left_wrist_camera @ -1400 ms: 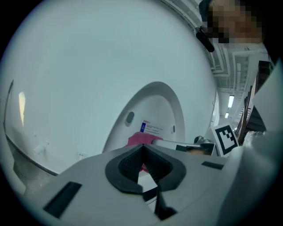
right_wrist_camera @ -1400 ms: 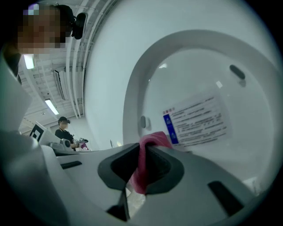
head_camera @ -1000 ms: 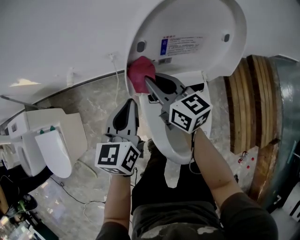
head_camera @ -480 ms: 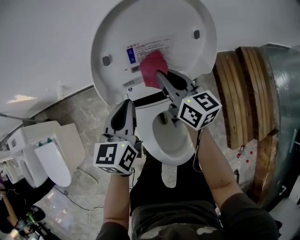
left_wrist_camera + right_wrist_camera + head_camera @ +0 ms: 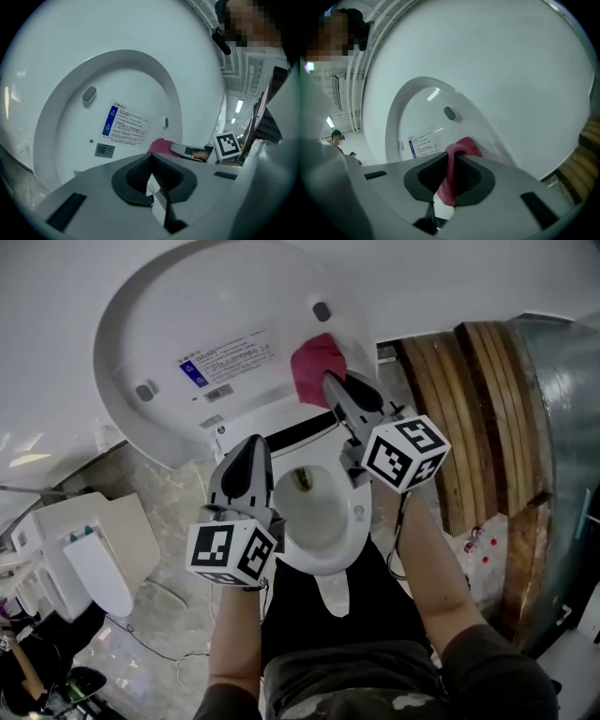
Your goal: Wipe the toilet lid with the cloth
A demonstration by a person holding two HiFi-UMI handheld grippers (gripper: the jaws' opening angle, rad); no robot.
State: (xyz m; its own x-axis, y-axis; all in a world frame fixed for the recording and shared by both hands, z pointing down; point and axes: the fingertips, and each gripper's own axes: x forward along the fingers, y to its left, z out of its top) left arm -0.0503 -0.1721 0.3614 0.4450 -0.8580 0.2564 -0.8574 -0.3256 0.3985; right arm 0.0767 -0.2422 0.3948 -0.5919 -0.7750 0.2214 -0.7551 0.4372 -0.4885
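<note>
**Cloth at right edge of lid, bare face lies left of it**

Lid [image 5: 169,324] is raised, inner face toward the person. Right gripper [image 5: 328,381] has its jaws clamped on the pink cloth [image 5: 317,367], which is pressed to the lid near its right rim, just below the right bumper [image 5: 322,310]. A fold of cloth hangs down between the jaws in the right gripper view [image 5: 457,150]. Label [image 5: 225,360] and left bumper [image 5: 144,392] sit left of the cloth, so most of the face lies that way. Lid's long axis runs left-right in the head view, so the next stroke likely goes leftward along it.

Left gripper [image 5: 255,442] has its jaws together with nothing in them. It sits lower, off the lid and over the left rim of the bowl [image 5: 361,512]. Right hand is the one on the job.
</note>
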